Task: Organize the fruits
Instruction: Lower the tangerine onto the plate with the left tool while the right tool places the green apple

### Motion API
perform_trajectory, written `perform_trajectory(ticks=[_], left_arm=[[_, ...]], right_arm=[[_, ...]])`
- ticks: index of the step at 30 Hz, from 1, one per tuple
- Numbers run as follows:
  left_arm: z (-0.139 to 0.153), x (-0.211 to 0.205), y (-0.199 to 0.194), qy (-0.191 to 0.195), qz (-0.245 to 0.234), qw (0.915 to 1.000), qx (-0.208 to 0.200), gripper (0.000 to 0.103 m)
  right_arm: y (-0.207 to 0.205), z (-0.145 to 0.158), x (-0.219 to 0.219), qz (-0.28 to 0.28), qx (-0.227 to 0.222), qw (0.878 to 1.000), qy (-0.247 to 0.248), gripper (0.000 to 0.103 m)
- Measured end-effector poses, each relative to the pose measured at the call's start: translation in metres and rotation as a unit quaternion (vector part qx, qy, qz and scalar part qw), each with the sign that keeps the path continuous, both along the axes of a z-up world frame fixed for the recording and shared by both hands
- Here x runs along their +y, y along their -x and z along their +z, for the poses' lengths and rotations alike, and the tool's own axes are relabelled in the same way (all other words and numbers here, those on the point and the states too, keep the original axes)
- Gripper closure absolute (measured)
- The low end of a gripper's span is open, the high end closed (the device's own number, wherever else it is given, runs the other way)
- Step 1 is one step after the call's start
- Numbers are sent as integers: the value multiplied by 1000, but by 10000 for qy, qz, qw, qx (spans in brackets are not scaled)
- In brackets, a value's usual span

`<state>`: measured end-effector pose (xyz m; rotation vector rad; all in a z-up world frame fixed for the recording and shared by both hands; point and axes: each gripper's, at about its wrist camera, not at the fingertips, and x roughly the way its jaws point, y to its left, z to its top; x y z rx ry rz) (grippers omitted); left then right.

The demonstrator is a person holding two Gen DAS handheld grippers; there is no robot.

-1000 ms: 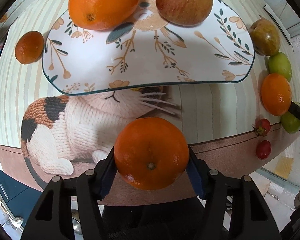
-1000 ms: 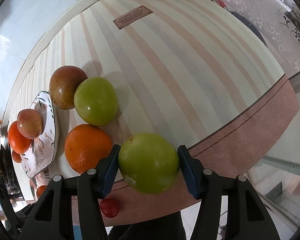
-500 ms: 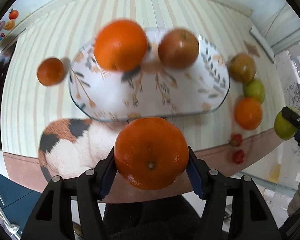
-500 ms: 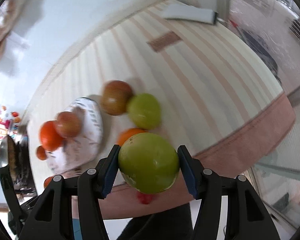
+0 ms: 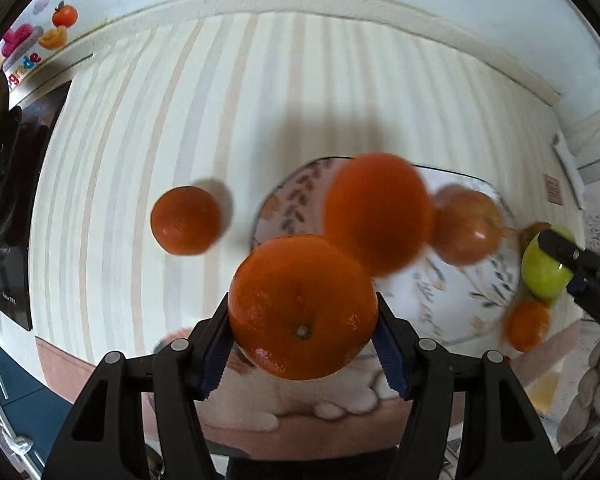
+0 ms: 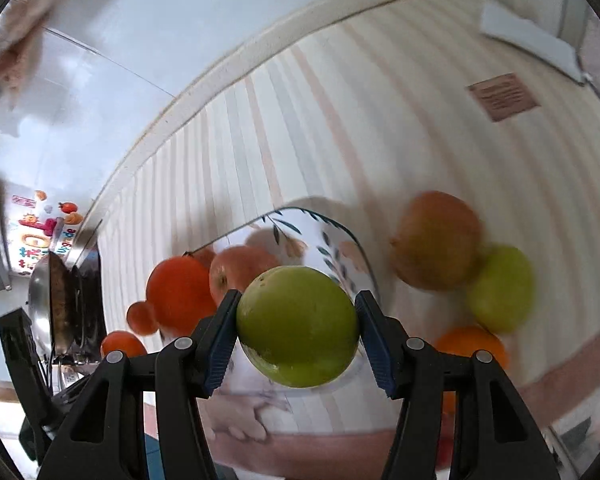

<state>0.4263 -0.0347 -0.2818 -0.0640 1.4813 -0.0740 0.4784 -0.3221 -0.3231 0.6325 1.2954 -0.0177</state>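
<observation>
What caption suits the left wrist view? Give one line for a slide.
Left gripper clamps an orange above the floral plate already holding another orange and an apple.

Your plate (image 5: 460, 312) has bare room at its near right; 2 fruits crowd its far side; striped cloth (image 5: 260, 100) beyond lies open.

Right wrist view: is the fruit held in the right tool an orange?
No, the right tool is clamped on a green apple, its blue pads pressing both sides of the fruit.
</observation>
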Motion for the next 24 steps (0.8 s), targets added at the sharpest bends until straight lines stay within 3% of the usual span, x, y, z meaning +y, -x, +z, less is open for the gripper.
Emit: perform_trajectory(ticks=[10,21,24], left_arm=[[-44,8,-14,-50,-12,9991,410,42],[-53,-14,-23,-391,-309,9980,379,40],[-57,-17,-23,-374,-273,9980,432,40]], right_arm=[[-54,-29,17,222,365,9979,481,43],[-74,-36,24,452,523,9957,613,42],[-75,-35,25,438,545,9959,575,35]])
